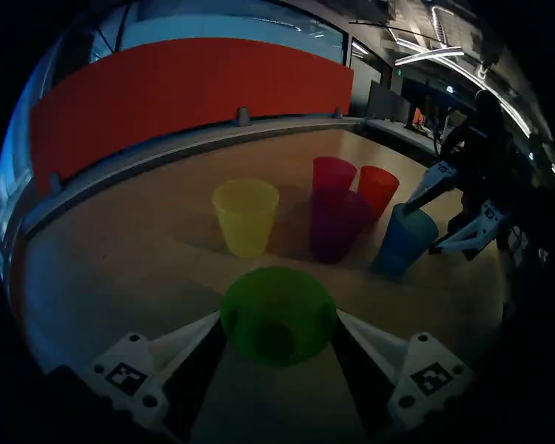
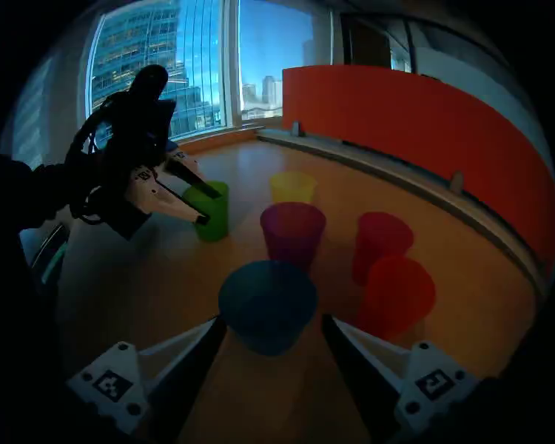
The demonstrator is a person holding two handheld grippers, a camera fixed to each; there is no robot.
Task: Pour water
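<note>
Green cup point(image 1: 277, 325) is gripped by the left gripper point(image 1: 279, 317); blue cup point(image 2: 266, 307) is gripped by the right gripper point(image 2: 272, 319).
Both are kept roughly upright on the table point(image 1: 129, 259), well apart. The blue cup is seen ahead-right of the green, with the yellow cup point(image 1: 246, 216) and purple cup point(image 1: 335, 224) between them. Water cannot be made out in any cup.

Dim, bluish interior; bright daylight through windows point(image 2: 166, 81); heavy fisheye distortion at edges.

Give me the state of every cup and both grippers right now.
green cup, upright, held
blue cup, upright, held
yellow cup, upright, free
purple cup, upright, free
pink cup, upright, free
orange cup, upright, free
left gripper, shut on green cup
right gripper, shut on blue cup
</note>
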